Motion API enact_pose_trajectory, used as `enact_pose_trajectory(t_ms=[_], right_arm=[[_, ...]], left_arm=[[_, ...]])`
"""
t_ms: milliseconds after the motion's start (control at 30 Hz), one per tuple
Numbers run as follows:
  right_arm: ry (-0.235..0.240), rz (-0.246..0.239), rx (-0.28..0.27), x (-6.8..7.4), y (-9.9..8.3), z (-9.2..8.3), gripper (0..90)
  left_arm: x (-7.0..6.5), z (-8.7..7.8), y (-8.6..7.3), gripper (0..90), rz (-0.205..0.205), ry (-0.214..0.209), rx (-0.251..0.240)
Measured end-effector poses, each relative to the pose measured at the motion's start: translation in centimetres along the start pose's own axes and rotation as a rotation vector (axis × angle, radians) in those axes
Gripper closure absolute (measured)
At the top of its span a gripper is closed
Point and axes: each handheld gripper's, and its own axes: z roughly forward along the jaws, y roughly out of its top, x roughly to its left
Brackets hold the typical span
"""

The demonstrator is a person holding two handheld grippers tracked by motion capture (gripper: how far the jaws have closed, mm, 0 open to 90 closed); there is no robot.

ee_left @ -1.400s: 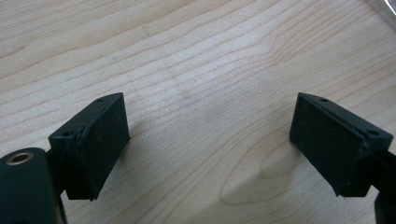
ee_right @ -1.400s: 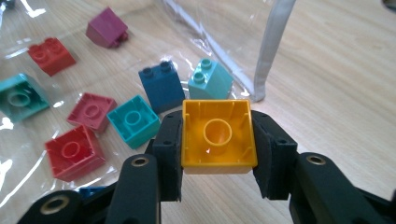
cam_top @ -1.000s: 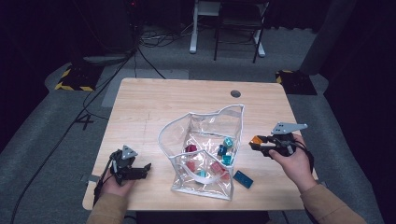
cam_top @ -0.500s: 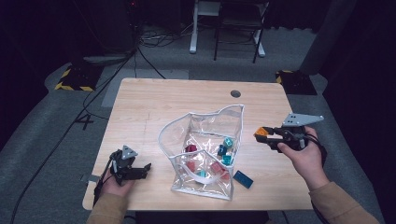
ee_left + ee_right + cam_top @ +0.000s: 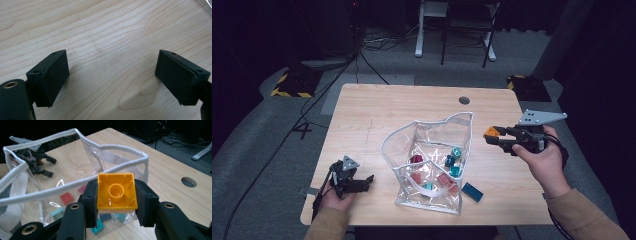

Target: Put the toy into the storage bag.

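1. High view: wooden table [image 5: 377, 120] evenly lit from above; surrounding floor and room dim to black. Picture soft, fine detail lost.
2. Clear pouch [image 5: 432, 135] shows white glare streaks on its plastic walls in the high view and the right gripper view.
3. Left gripper view: bright, sharp wood grain; soft shadows under both jaws.
4. Right gripper view: yellow brick [image 5: 116, 191] sharp, far background darker, slightly blurred.

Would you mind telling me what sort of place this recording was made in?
Probably a lab or studio: a lone wooden table on grey carpet, cables across the floor, hazard-striped floor blocks, dark surroundings.
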Motion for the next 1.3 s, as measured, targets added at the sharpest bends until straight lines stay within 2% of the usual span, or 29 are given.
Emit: enact_pose_trajectory(t_ms=[367, 567, 900, 1067, 1300], right_arm=[[0.039, -0.039, -0.039, 1.4, 3.2, 0.6, 58.9], [0.056, -0.046, -0.044, 1.9, 4.4, 1.3, 58.9], [0.105, -0.059, -0.050, 3.1, 6.1, 3.3, 58.9], [0.138, -0.055, -0.078, 3.6, 6.7, 4.2, 58.9], [0.167, -0.071, -0.070, 4.6, 7.5, 5.6, 58.9]], left_arm=[[0.0, 0.0, 0.0, 12.1, 0.001, 0.000, 0.001], [0.0, 0.0, 0.0, 12.1, 0.000, 0.000, 0.000], [0.0, 0.0, 0.0, 12.1, 0.000, 0.000, 0.000], [0.0, 0.0, 0.0, 12.1, -0.002, 0.000, -0.001], [0.0, 0.0, 0.0, 12.1, -0.002, 0.000, -0.001]])
